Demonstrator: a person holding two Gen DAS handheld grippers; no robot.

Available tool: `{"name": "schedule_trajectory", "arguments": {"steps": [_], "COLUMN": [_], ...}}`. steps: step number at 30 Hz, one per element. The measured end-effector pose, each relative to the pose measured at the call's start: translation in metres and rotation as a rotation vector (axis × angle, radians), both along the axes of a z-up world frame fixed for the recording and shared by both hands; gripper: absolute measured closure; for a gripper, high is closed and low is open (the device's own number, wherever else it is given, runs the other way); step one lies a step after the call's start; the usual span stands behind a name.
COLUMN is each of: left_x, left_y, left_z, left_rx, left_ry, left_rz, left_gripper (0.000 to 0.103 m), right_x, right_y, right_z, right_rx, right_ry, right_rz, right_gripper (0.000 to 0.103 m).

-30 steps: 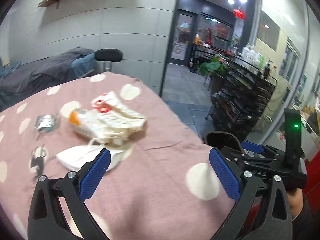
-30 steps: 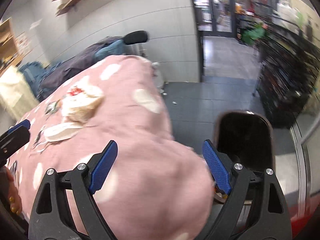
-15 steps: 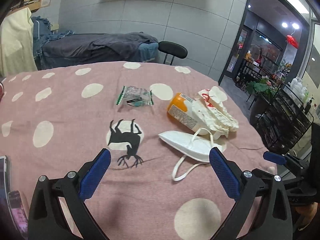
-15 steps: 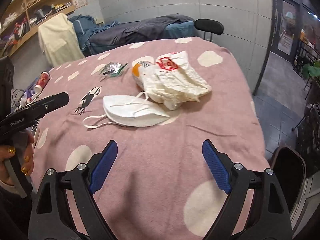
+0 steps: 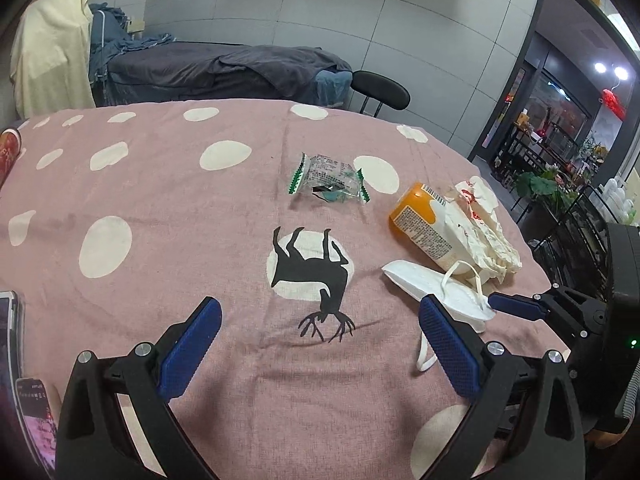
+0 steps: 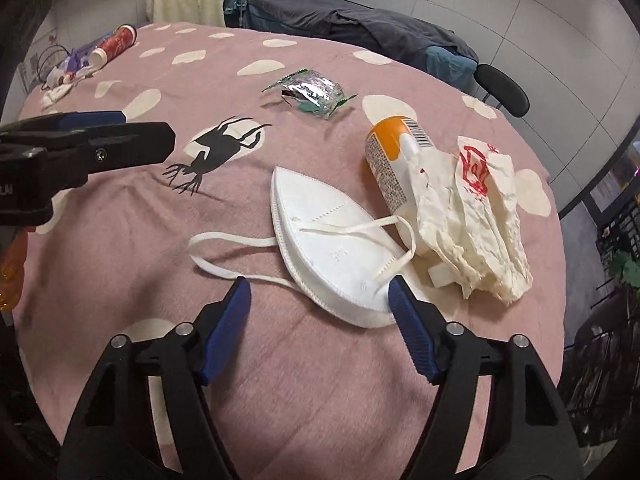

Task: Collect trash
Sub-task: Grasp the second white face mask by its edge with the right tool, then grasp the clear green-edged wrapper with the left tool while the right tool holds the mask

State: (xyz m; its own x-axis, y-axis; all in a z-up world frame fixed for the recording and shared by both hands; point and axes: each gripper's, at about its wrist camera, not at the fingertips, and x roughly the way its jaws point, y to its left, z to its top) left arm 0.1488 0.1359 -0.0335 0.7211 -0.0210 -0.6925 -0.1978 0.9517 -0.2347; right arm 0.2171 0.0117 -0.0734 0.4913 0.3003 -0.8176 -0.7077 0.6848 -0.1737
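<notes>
**Right gripper lines up on the face mask, trash still spread on the cloth**

Nearest the right wrist camera, the right gripper point(image 6: 320, 300) points steeply down with its jaws closing; the near end of the white face mask point(image 6: 332, 248) lies between the fingertips, but the pads do not yet press it. That fits the mask being the closest, flattest piece, likely the first pick. The left gripper point(image 5: 320, 340) hovers with jaws wide and nothing between them, over the deer print point(image 5: 312, 276), probably kept clear to take the next item. Just beyond the mask, touching it, lie the orange bottle point(image 6: 390, 160) and the crumpled paper bag point(image 6: 476, 220) draped over it. Farther back, the foil wrapper point(image 6: 312, 92) lies apart on the pink spotted cloth point(image 6: 320, 380).
</notes>
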Motion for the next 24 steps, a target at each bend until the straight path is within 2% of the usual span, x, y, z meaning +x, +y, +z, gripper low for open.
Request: {"name": "schedule_trajectory", "arguments": {"steps": [3, 6, 8, 10, 14, 19, 24], "left_x": [0.004, 0.010, 0.015, 0.018, 0.025, 0.036, 0.056], "left_y": [0.000, -0.001, -0.001, -0.001, 0.005, 0.016, 0.023], "left_z": [0.000, 0.001, 0.002, 0.003, 0.003, 0.004, 0.005], "left_rx": [-0.005, 0.002, 0.006, 0.006, -0.013, -0.056, -0.064], "left_ry": [-0.001, -0.005, -0.005, -0.005, -0.006, -0.012, -0.015], "left_rz": [-0.006, -0.008, -0.010, -0.012, -0.004, 0.019, 0.010], "left_gripper": [0.006, 0.006, 0.006, 0.006, 0.006, 0.006, 0.006], "right_x": [0.009, 0.015, 0.020, 0.024, 0.021, 0.010, -0.007], "right_y": [0.007, 0.014, 0.017, 0.018, 0.014, 0.001, -0.016], "right_z": [-0.001, -0.003, -0.005, -0.006, 0.002, 0.021, 0.043], "right_rx": [-0.016, -0.038, -0.047, -0.048, -0.031, 0.028, 0.085], "right_ry": [-0.014, -0.029, -0.030, -0.027, -0.054, -0.066, -0.076], "right_rz": [0.011, 0.026, 0.027, 0.024, 0.019, 0.009, 0.001], "right_gripper": [0.044, 0.063, 0.083, 0.090, 0.097, 0.099, 0.099]}}
